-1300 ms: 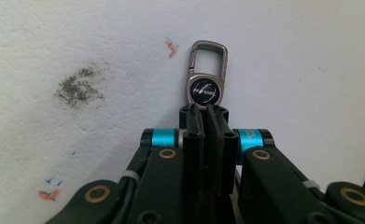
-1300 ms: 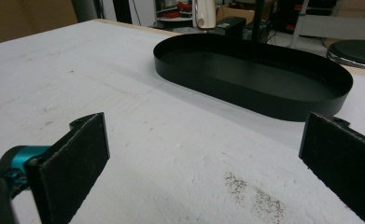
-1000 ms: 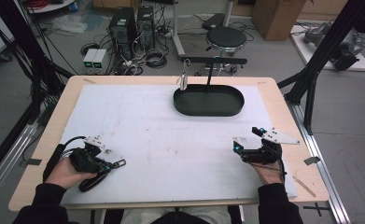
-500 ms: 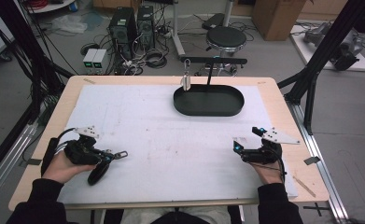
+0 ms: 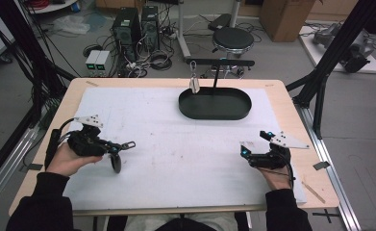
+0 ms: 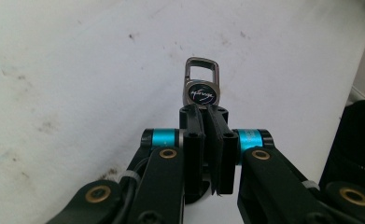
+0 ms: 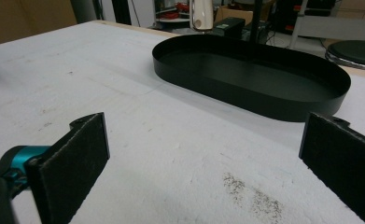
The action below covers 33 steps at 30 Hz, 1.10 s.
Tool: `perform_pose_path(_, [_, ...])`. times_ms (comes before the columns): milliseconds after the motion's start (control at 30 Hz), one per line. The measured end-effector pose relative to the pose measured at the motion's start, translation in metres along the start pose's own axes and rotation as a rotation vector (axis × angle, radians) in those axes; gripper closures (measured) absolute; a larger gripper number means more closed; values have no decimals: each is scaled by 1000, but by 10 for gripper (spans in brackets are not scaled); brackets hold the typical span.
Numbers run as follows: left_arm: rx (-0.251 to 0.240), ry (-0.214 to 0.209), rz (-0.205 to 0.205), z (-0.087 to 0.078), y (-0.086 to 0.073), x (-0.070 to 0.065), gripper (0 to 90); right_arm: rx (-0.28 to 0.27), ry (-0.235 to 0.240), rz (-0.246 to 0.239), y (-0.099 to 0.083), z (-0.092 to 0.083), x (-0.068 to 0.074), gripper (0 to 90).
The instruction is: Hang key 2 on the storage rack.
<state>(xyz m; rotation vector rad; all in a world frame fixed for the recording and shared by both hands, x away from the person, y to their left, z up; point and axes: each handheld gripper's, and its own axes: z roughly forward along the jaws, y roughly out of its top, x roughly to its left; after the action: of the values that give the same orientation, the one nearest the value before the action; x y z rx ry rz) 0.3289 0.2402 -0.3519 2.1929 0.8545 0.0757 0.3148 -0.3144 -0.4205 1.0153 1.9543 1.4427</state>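
A metal key-ring clasp (image 6: pixel 201 83) with a round black emblem sticks out past the tips of my left gripper (image 6: pixel 208 112), whose jaws are shut on the part just below the emblem. In the high view this gripper (image 5: pixel 118 146) hovers over the left of the white mat, the clasp (image 5: pixel 129 143) pointing right and a dark piece (image 5: pixel 116 164) hanging under it. At the right, my right gripper (image 5: pixel 254 142) rests low with its pads (image 7: pixel 80 158) wide apart and nothing between them. Its view faces the black oval tray (image 7: pixel 245 100).
The black oval tray (image 5: pixel 214 114) sits at the back centre of the white mat (image 5: pixel 176 154). A black T-shaped stand (image 5: pixel 219 62) rises from it, and another metal key ring (image 5: pixel 194 82) hangs from its bar. The wooden table edge (image 5: pixel 291 110) borders the mat.
My left hand has lifted the gripper and its key ring off the mat and carried it a little away from the person. The right gripper has stayed put.
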Motion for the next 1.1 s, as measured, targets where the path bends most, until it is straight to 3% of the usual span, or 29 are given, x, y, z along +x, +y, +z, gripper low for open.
perform_pose_path(467, [-57, 20, 40, -2, 36, 2, 850, -2, -2, 0, 0, 0, -1, 8])
perform_pose_path(667, [-82, 29, 84, -2, 54, 0, 849, -3, 1, 2, 0, 0, -1, 8])
perform_pose_path(1100, [-122, 47, 111, 4, 86, 0, 850, -7, 3, 4, 0, -1, -2, 8])
